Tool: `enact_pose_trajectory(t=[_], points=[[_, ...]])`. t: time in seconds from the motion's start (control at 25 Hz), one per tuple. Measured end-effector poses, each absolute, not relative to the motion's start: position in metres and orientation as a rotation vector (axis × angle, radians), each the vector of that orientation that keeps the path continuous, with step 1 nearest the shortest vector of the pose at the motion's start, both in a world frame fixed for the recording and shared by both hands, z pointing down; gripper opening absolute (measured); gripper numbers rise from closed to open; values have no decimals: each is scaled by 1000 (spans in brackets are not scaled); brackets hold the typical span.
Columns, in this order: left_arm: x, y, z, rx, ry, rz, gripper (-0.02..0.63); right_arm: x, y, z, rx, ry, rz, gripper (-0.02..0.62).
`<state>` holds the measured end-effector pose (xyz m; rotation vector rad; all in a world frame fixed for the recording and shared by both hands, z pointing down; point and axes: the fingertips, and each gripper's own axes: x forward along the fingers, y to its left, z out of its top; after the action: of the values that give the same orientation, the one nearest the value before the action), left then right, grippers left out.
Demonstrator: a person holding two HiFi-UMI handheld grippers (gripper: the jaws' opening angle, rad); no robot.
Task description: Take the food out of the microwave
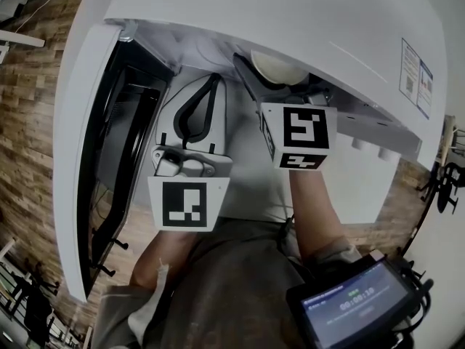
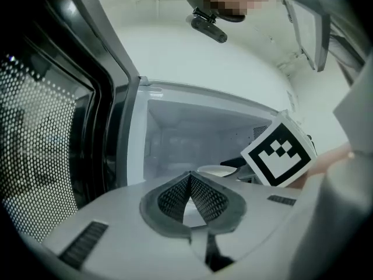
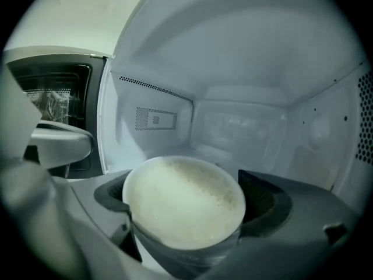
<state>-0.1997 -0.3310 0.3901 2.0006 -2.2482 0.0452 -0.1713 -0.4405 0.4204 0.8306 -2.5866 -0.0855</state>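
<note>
Food-filled bowl (image 3: 183,206) in microwave (image 3: 233,69), between right tongs (image 3: 192,196)

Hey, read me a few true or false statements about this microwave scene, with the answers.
1. The microwave door is open. True.
2. The left gripper holds the bowl. False: its jaws are together with nothing between them.
3. The bowl of white food stands between the jaws of the right gripper. True.
4. The bowl is already out on a table. False: it is in the microwave cavity.
</note>
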Motion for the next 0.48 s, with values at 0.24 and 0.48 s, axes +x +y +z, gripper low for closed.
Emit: enact_pose_trajectory(t=[0.24,0.48], points=[[-194,-323,382,2011,-2273,71,8,-168,-433,417,811,-2612,-103,544],[-179,-304,373,1987,-2312,76,8,-157,-412,400,801,-2666,-151,543]])
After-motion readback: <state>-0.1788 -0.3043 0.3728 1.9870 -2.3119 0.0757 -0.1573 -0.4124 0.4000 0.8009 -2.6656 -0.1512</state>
